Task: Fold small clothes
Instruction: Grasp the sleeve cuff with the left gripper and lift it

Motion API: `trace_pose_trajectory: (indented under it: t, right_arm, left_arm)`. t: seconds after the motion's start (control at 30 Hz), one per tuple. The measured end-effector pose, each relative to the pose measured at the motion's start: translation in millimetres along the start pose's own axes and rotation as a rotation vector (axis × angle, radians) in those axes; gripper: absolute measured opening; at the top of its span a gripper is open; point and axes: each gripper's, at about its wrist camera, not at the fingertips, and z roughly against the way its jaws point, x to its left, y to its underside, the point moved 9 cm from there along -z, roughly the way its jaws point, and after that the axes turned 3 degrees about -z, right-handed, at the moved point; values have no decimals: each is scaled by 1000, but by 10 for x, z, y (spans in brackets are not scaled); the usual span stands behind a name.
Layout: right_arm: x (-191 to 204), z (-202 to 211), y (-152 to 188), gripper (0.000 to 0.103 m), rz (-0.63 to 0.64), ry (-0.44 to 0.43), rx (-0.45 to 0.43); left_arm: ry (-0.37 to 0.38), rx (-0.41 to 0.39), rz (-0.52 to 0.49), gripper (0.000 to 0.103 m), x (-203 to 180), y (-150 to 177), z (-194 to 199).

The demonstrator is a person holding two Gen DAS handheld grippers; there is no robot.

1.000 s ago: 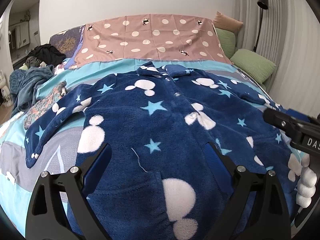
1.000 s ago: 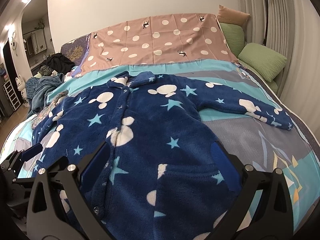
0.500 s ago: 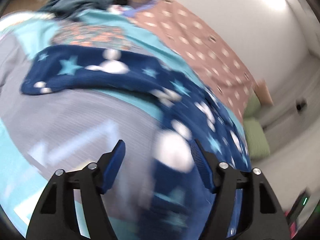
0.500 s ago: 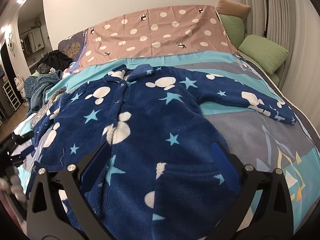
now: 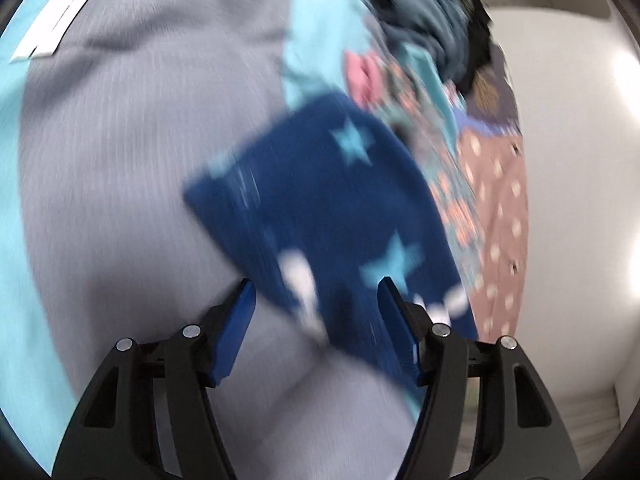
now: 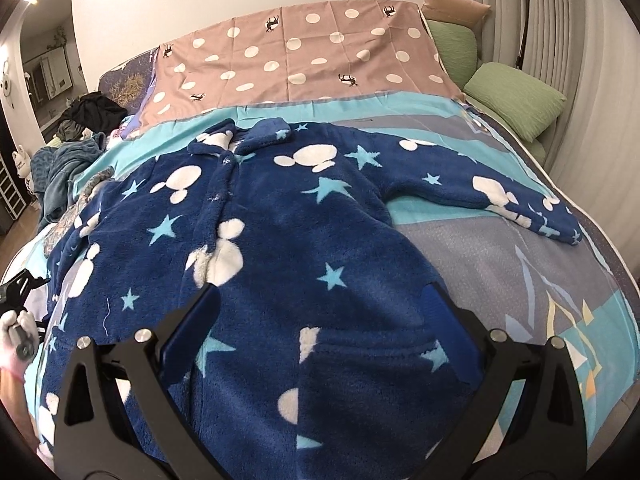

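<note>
**Q:** Presently, where is the robe?

**A:** My right camera shows the robe (image 6: 280,240) laid flat, front up, on the bed (image 6: 520,272). Its collar points toward the dotted sheet (image 6: 312,52) at the far side. One sleeve (image 6: 480,192) extends toward the green pillows (image 6: 516,96). The other sleeve (image 5: 320,220) lies across the grey bedcover, as my left camera shows, though that view is blurred.

**Q:** State of the left claw?

**A:** My left claw (image 5: 316,320) is partly open and its jaws are closing. The sleeve passes between the blue pads (image 5: 236,320), with clear gaps at both sides; no pad presses on the fabric.

**Q:** State of the right claw?

**A:** My right claw (image 6: 320,320) stands wide over the lower part of the robe. The pads (image 6: 192,324) sit over the fleece without pinching it.

**Q:** Anything else in view?

**A:** A clothes pile (image 6: 68,160) lies at the bed's left edge. My gloved left hand (image 6: 18,340) shows at the left margin of the right camera's view, gripping its tool.
</note>
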Motion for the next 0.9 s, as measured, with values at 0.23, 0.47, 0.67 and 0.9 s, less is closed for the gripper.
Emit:
trace_pose_trajectory:
  t: [0.23, 0.47, 0.67, 0.9]
  right_arm:
    - [-11, -13, -42, 101, 15, 18, -4]
    - [-36, -138, -35, 101, -20, -6, 29]
    - [-12, -134, 1, 101, -9, -27, 24]
    - [-416, -115, 8, 101, -80, 31, 24]
  left_arm:
    - [156, -90, -13, 7, -353, -284, 67]
    - [404, -148, -527, 7, -2384, 402, 861]
    - [626, 35, -945, 8, -3796, 2160, 983]
    - [517, 311, -1341, 29, -3706, 4188, 105]
